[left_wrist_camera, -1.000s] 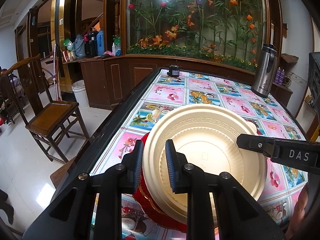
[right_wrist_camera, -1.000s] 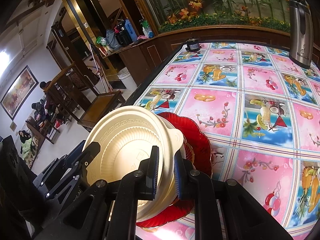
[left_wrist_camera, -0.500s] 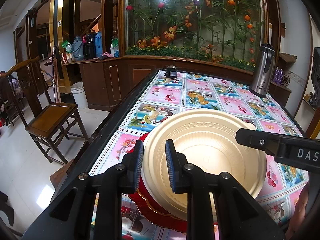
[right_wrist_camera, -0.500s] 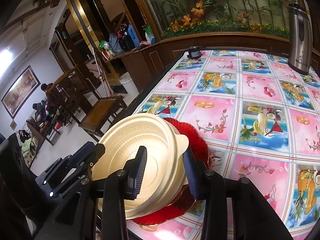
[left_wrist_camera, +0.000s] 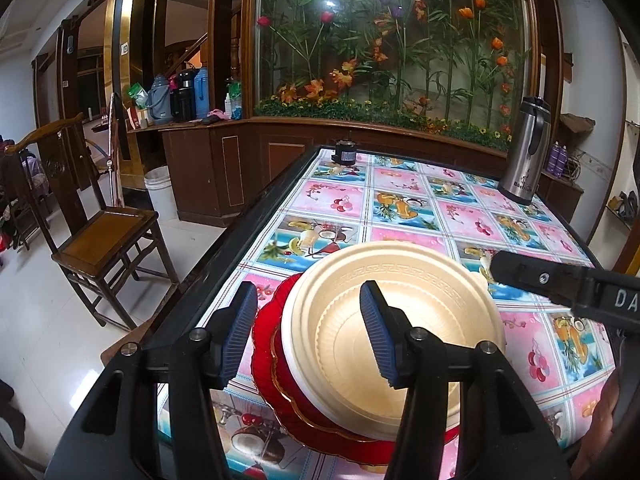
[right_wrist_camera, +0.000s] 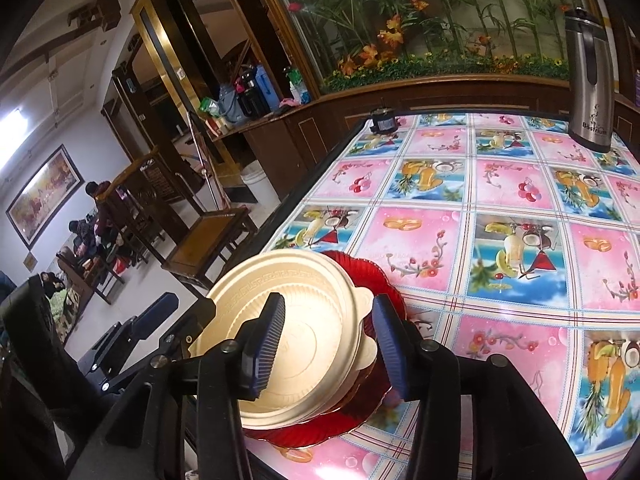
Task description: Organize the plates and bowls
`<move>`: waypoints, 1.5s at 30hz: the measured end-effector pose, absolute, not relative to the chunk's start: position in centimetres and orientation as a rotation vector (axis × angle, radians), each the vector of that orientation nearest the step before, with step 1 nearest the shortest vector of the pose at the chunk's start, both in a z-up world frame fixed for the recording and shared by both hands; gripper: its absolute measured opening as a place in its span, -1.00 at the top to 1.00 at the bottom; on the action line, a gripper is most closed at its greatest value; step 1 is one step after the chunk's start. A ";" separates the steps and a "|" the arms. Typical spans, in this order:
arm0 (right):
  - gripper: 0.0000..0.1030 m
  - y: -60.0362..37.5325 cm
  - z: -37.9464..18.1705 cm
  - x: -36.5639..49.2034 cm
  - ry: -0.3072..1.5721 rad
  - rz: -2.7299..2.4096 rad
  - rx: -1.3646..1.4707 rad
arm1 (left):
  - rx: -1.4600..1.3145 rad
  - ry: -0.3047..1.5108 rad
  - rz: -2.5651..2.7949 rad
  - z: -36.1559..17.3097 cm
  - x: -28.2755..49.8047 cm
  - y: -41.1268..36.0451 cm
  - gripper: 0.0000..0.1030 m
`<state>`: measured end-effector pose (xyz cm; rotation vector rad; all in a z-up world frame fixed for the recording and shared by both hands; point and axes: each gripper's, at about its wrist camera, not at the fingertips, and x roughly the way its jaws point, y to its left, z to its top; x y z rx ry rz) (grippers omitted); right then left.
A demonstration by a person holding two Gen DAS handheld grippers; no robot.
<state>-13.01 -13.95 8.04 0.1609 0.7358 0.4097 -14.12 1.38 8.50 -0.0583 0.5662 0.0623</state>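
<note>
A cream bowl (left_wrist_camera: 420, 320) sits nested on a stack of cream bowls and red scalloped plates (left_wrist_camera: 276, 364) near the table's front left corner. It also shows in the right wrist view (right_wrist_camera: 304, 320), on the red plates (right_wrist_camera: 360, 276). My left gripper (left_wrist_camera: 308, 332) is open, its jaws standing either side of the bowl's near rim. My right gripper (right_wrist_camera: 330, 344) is open too, its jaws straddling the bowl's rim on the opposite side. Neither holds anything.
The table (left_wrist_camera: 400, 196) has a pink and blue fruit-pattern cloth. A steel thermos (left_wrist_camera: 522, 152) stands at the far right, a small black jar (left_wrist_camera: 346, 152) at the far edge. A wooden chair (left_wrist_camera: 100, 232) stands left of the table.
Both grippers have opened and let go of the cream bowl, which now rests on the stack. The right opened first, then the left.
</note>
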 end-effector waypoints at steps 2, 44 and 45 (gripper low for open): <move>0.06 -14.3 8.4 -13.2 0.721 0.410 0.169 | -0.062 0.565 0.063 8.7 -14.2 1.2 -0.01; 0.21 -20.8 1.2 -11.3 0.889 0.364 0.326 | -0.392 0.783 -0.248 3.2 -13.9 9.3 0.74; 0.23 -20.6 1.1 -11.3 0.892 0.371 0.324 | -0.384 0.792 -0.247 3.0 -13.8 9.1 0.74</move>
